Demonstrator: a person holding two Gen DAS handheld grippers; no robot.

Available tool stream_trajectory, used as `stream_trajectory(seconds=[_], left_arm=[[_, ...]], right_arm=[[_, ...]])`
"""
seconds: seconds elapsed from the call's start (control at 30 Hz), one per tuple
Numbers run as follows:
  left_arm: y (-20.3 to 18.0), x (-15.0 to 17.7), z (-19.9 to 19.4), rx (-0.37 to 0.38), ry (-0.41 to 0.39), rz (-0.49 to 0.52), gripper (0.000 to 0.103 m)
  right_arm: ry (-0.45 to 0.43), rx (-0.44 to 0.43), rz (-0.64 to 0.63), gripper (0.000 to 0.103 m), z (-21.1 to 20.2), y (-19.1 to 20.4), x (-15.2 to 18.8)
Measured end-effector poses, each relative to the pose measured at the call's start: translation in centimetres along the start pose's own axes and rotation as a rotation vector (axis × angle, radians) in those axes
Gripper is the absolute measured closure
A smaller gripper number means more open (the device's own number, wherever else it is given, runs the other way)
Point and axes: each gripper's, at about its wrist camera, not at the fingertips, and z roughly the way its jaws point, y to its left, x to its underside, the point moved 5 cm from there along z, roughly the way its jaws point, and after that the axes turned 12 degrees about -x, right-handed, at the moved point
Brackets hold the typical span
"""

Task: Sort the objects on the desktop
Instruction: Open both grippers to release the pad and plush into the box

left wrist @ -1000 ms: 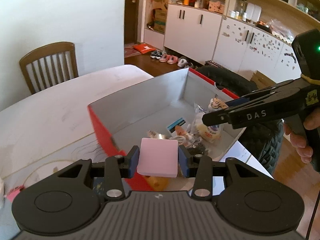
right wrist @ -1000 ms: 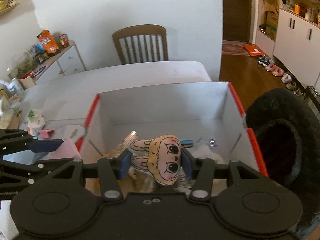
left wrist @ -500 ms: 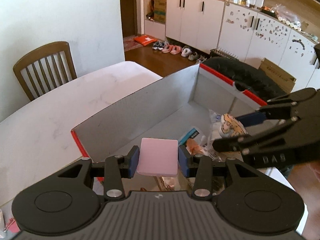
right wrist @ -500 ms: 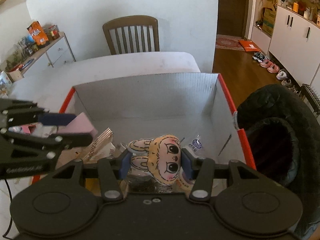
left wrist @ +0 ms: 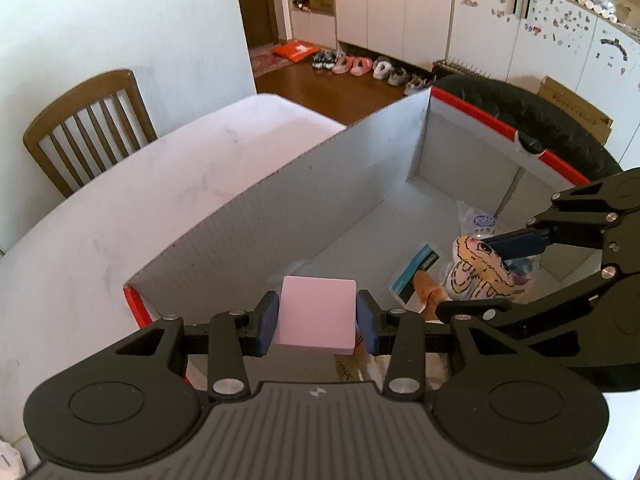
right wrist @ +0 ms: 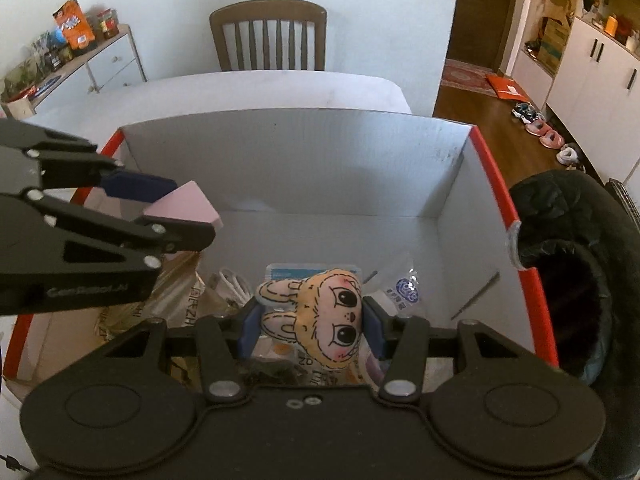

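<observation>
My left gripper (left wrist: pixel 317 317) is shut on a pink block (left wrist: pixel 317 314) and holds it over the near left part of the red-rimmed grey box (left wrist: pixel 280 216). The block also shows in the right wrist view (right wrist: pixel 186 205). My right gripper (right wrist: pixel 310 330) is shut on a flat rabbit-face plush (right wrist: pixel 320 316) and holds it inside the box (right wrist: pixel 496 184), above several packets. The plush also shows in the left wrist view (left wrist: pixel 480 270), between the right gripper's fingers.
The box stands on a white table (left wrist: pixel 120 208) and holds a blue-labelled packet (left wrist: pixel 416 272), a clear bag (right wrist: pixel 404 290) and paper wrappers (right wrist: pixel 188 300). A wooden chair (right wrist: pixel 268 36) is behind the table. A black padded seat (right wrist: pixel 576 264) is right of the box.
Both grippers have moved forward and down over the box. The pink block and the plush are now inside its rim. Both grips are unchanged.
</observation>
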Motion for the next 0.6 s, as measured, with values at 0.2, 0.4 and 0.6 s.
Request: stream_trajectory(seconds=[0.2,0.4,0.6], left_arm=[[-0.13,0.18,0.86,0.001,0.031,0.007,0.063],[0.01,0.19,1.15,0.012,0.043,-0.005,0.063],[0.15,0.22,0.59,0.040,0.027,-0.014,0.054]], right_arm=[[0.022,0.002,-0.021,0.052,0.75,0.25,-0.08],[0.029,-0.015,-0.024,0.049,0.83,0.43,-0.12],[0.020,-0.030,-0.024,0.038,0.25,0.37,-0.18]])
